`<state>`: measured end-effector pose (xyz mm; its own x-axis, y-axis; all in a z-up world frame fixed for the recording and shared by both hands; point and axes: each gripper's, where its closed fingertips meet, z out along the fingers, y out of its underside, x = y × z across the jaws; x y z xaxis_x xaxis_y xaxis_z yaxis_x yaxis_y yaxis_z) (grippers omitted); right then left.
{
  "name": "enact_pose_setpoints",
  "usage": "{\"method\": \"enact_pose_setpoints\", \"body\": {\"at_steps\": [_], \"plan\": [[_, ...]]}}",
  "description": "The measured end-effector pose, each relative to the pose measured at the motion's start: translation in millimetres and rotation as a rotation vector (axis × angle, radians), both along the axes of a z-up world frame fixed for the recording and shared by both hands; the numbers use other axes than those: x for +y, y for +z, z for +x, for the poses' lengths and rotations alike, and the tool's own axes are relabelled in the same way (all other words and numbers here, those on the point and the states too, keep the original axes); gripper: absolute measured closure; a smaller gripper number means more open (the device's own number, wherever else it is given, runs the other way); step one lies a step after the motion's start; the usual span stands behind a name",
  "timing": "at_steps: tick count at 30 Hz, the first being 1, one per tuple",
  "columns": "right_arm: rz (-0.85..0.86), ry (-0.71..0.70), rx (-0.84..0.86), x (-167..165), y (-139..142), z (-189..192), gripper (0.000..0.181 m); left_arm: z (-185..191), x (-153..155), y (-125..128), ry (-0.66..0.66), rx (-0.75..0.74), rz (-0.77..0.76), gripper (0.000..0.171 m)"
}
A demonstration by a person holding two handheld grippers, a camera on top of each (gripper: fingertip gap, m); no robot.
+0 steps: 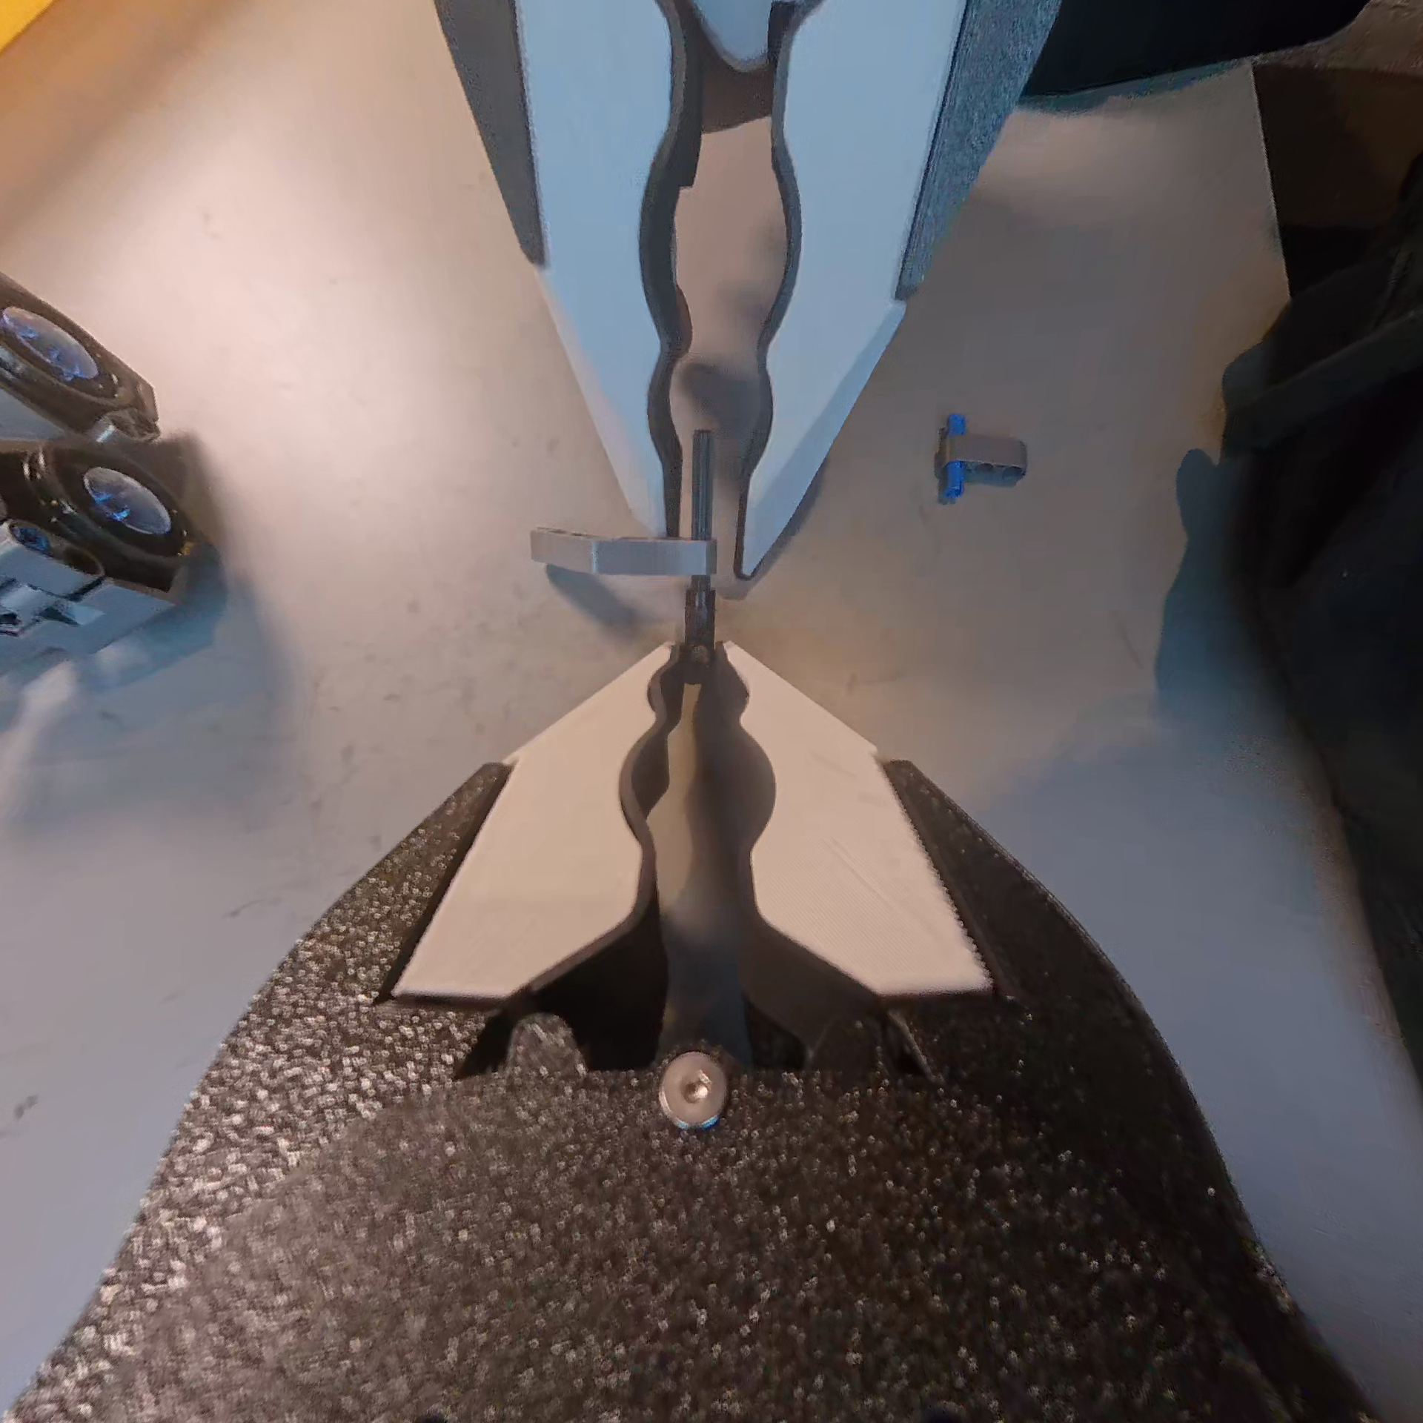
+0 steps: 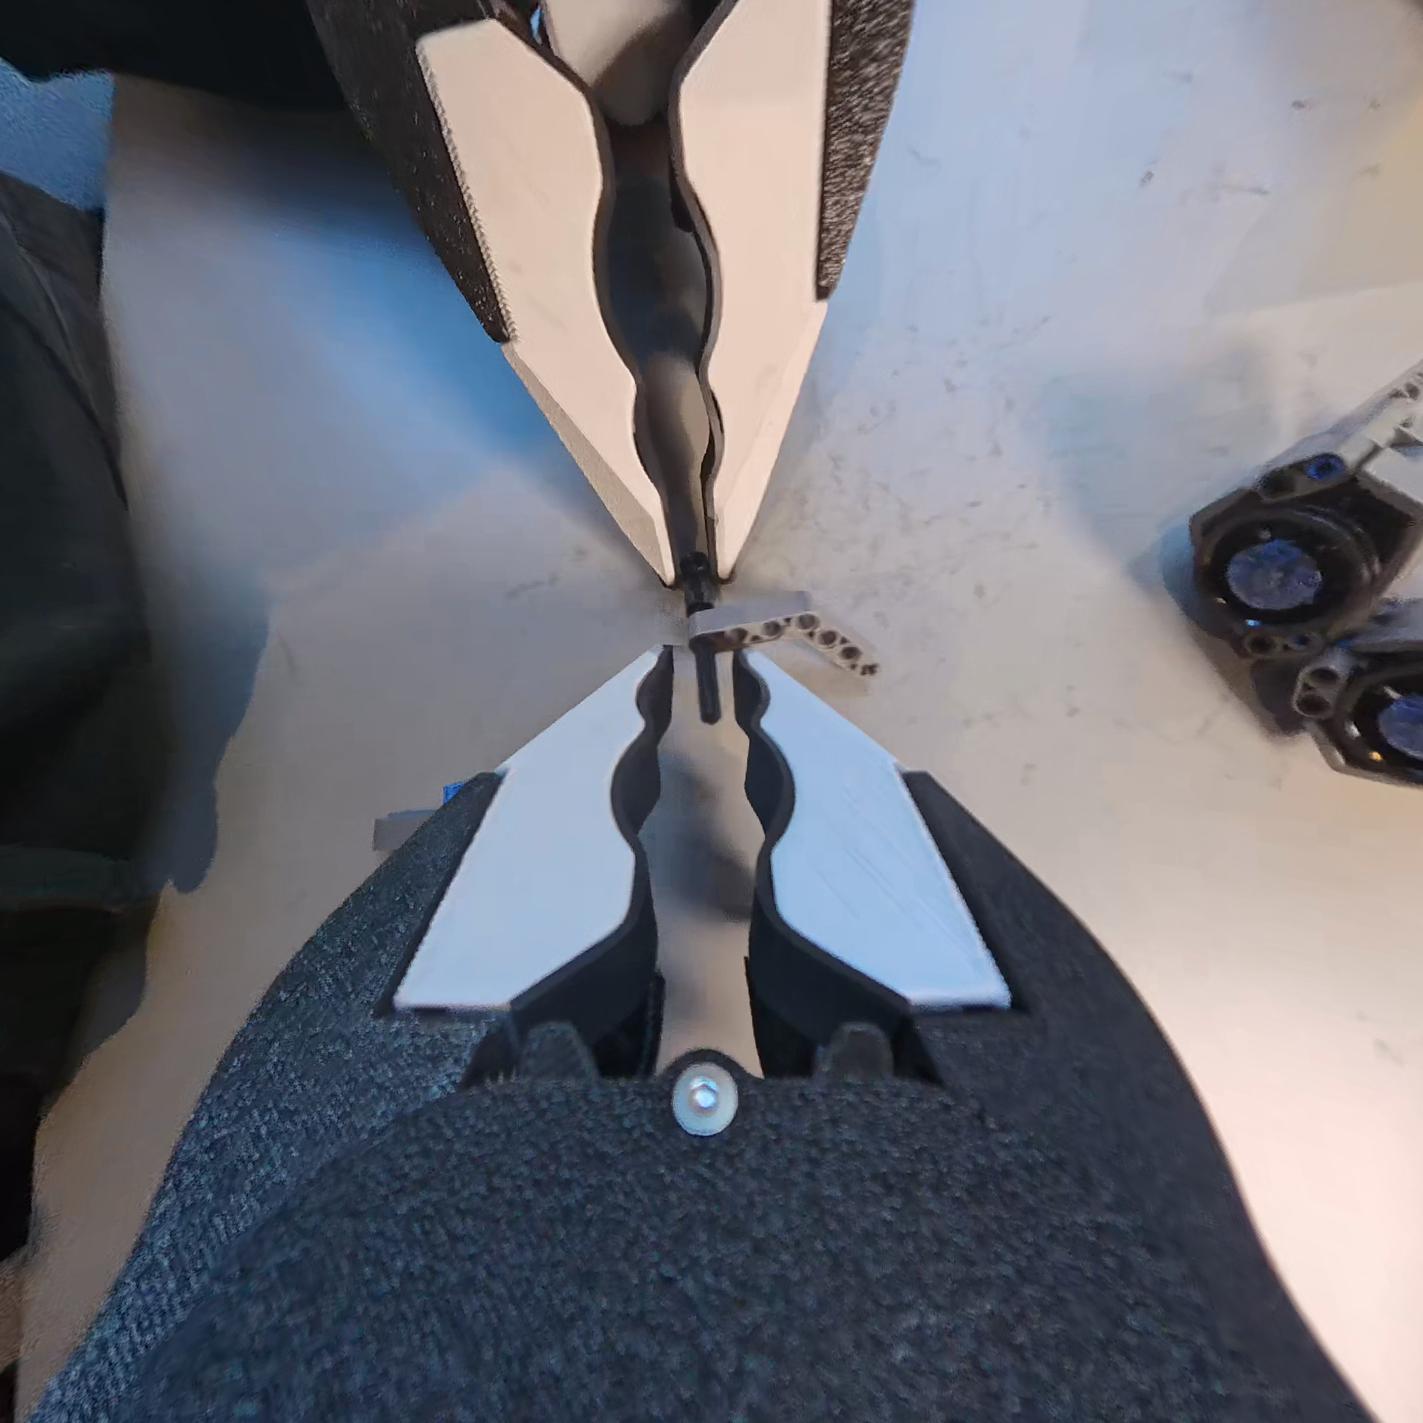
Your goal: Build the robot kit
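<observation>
Tongs meet tip to tip over the middle of the tabletop (image 1: 323,323). Left tongs (image 1: 699,654) are closed on one end of a thin black axle (image 1: 702,493), while right tongs (image 2: 699,654) stand slightly parted around the axle's other end, and whether their pads touch it cannot be told. Its long axis runs straight from one pair of tongs to the other, level with both. One grey beam (image 1: 624,556) with a row of holes sits threaded on the axle between the tips, sticking out crosswise toward the side where two dark wheeled blocks (image 1: 92,493) lie at the tabletop's edge. On the opposite side, well apart, lies a second, shorter grey beam (image 1: 989,454) with one blue pin (image 1: 955,458) through its end. Count: one axle, two beams, one pin, two blocks.
</observation>
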<state>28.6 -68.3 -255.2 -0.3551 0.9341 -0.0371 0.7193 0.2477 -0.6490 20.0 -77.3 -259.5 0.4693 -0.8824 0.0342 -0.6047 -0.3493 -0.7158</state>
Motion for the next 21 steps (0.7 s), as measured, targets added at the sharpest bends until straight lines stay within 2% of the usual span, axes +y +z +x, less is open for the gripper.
{"method": "enact_pose_setpoints", "body": {"at_steps": [4,9,12,15,17,21], "plan": [[0.058,0.039,-0.01,-5,-6,-8,0.18,10,-1,9,-0.002,-0.062,0.005,0.165],[0.083,0.039,-0.076,3,-5,4,0.164,0,1,4,0.019,-0.012,0.0,0.165],[0.064,0.021,-0.008,9,13,11,0.164,-5,1,3,0.029,0.013,-0.003,0.165],[0.05,-0.011,0.135,7,42,2,0.164,-8,2,-2,0.032,0.059,0.008,0.165],[0.087,-0.02,0.17,6,50,-6,0.163,-7,1,-1,0.027,0.054,0.006,0.165],[0.148,0.013,0.118,0,30,-14,0.163,-6,1,0,0.022,0.06,0.02,0.165]]}}
